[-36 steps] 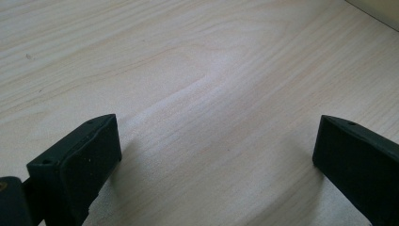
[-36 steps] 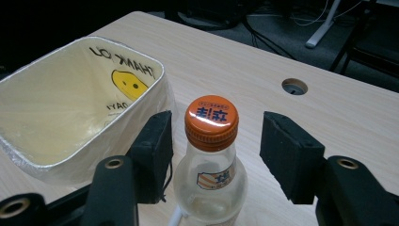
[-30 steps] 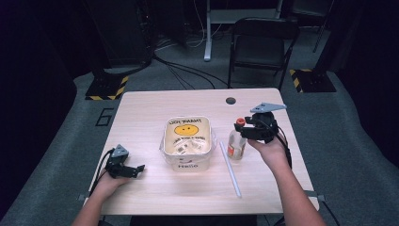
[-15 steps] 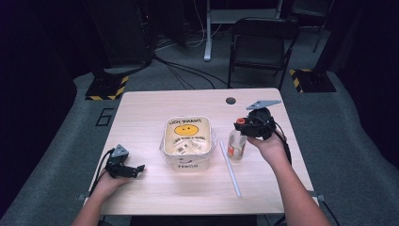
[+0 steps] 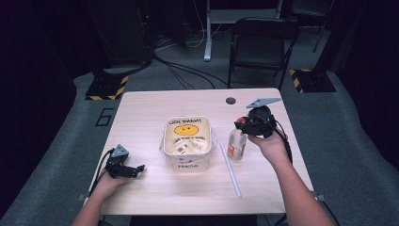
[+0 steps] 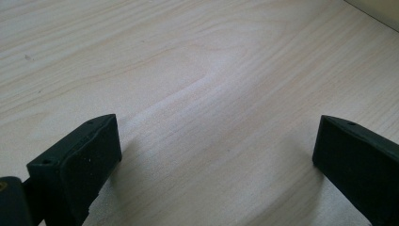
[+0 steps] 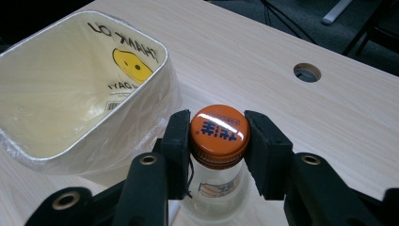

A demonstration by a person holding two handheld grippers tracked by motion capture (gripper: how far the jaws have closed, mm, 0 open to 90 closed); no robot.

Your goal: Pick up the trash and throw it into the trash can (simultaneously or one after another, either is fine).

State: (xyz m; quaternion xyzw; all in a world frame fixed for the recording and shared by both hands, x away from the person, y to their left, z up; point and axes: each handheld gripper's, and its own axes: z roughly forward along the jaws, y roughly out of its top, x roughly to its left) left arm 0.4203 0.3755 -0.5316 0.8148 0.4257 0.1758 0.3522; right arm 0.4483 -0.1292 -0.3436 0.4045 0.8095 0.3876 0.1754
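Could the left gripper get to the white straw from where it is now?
Probably not directly. The left gripper rests open at the table's near left, and the bin sits between it and the straw; it would have to pass along the near edge.

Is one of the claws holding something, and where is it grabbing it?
The right claw grips the bottle by its orange cap. The left claw holds nothing.

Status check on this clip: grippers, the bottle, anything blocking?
Right gripper jaws just closing, pads against the orange cap of the bottle. Left gripper open, idle on the table. Bin close beside; white straw near the base.
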